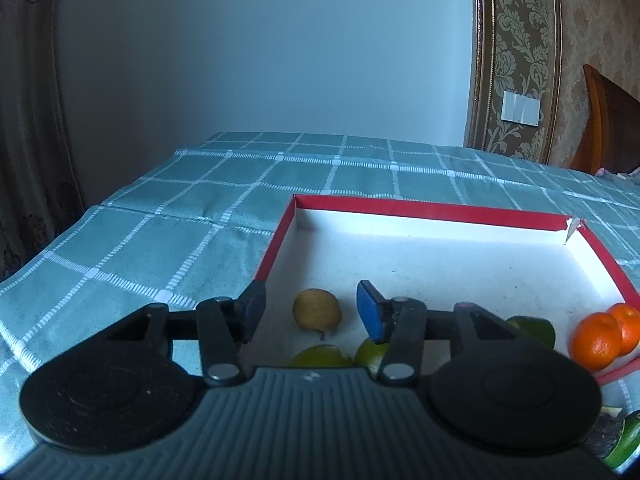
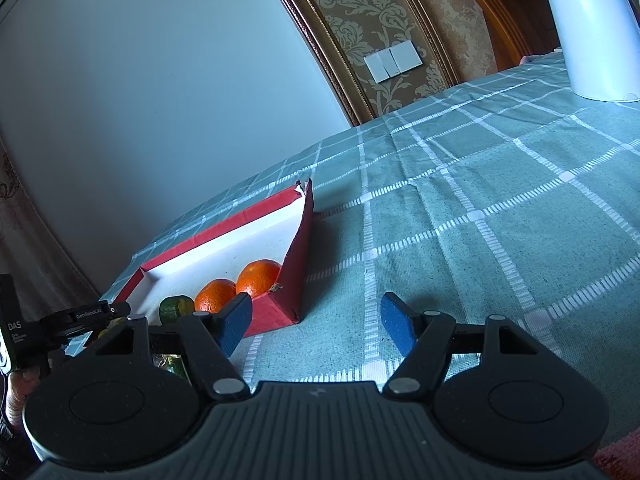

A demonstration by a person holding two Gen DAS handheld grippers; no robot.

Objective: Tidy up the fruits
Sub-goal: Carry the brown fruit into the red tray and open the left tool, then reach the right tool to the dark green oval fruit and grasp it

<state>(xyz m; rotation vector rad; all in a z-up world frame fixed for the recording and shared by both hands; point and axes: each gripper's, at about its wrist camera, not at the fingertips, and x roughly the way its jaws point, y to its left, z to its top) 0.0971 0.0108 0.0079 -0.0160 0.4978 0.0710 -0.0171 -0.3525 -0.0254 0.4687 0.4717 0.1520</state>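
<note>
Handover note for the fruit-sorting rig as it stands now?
Left gripper: open above the red box, kiwi lying free between the fingers.
Right gripper: open, nothing held, over the checked cloth just outside the box's near corner.
Done: kiwi, two oranges and green citrus fruits sit in the box.
Left: a green fruit shows outside the box at the lower right of the left wrist view; probably goes in next.

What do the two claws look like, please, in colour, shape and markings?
Both match: a ribbed grey body with two round black discs and black linkage arms with silver pivots. The left claw has one blue pad visible; the right claw shows two. White lettering marks the left claw's side in the right view.
</note>
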